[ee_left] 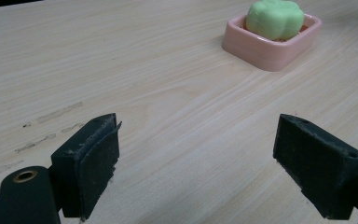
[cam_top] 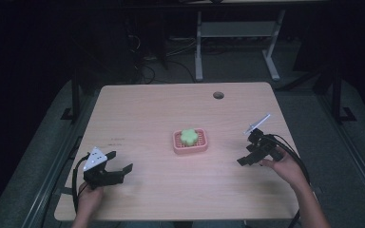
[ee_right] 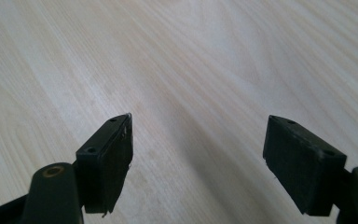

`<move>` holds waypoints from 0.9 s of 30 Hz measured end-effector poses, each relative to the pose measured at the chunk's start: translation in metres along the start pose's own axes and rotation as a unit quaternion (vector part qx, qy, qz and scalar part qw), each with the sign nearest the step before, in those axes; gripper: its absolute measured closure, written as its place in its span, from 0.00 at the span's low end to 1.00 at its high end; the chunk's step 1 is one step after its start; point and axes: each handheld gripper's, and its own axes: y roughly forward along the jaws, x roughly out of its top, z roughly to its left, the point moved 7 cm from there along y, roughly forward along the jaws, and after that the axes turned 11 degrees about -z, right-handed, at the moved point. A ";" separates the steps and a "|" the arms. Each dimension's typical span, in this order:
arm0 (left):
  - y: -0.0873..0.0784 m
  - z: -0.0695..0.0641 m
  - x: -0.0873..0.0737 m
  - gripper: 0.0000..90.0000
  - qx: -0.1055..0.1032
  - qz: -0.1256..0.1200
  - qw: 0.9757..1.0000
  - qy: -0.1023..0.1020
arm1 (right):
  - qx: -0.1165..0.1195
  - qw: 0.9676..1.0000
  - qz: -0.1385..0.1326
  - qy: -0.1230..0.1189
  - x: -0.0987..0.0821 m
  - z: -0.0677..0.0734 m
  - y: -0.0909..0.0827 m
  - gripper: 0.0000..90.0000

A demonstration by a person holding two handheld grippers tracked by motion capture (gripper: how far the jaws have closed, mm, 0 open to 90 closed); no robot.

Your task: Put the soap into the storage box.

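Green flower-shaped soap [cam_top: 188, 136] sits in a pink soap dish [cam_top: 190, 148] near the middle of the wooden bench [cam_top: 147, 109], untouched. In the left gripper view the soap [ee_left: 275, 18] bulges above the dish's [ee_left: 270, 49] rim, well ahead of the jaws and to their right. Left tool [cam_top: 121, 161] rests at the near left part of the bench, held by the person's left hand [cam_top: 89, 195], its jaws spread wide with bare wood between them. Right tool [cam_top: 246, 153] sits at the near right, gripped by the right hand [cam_top: 287, 166], jaws likewise wide apart over bare wood. Both tools lie well apart from the dish, one on each side.
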 end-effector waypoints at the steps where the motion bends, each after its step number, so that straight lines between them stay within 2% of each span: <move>1: 0.000 0.000 0.000 0.16 0.000 0.000 1.000 -0.001 | 0.000 1.000 0.001 0.001 -0.002 0.000 -0.001 0.27; 27: 0.002 -0.002 -0.002 0.16 -0.001 0.004 1.000 0.001 | -0.003 1.000 -0.026 0.016 -0.042 0.008 -0.010 0.27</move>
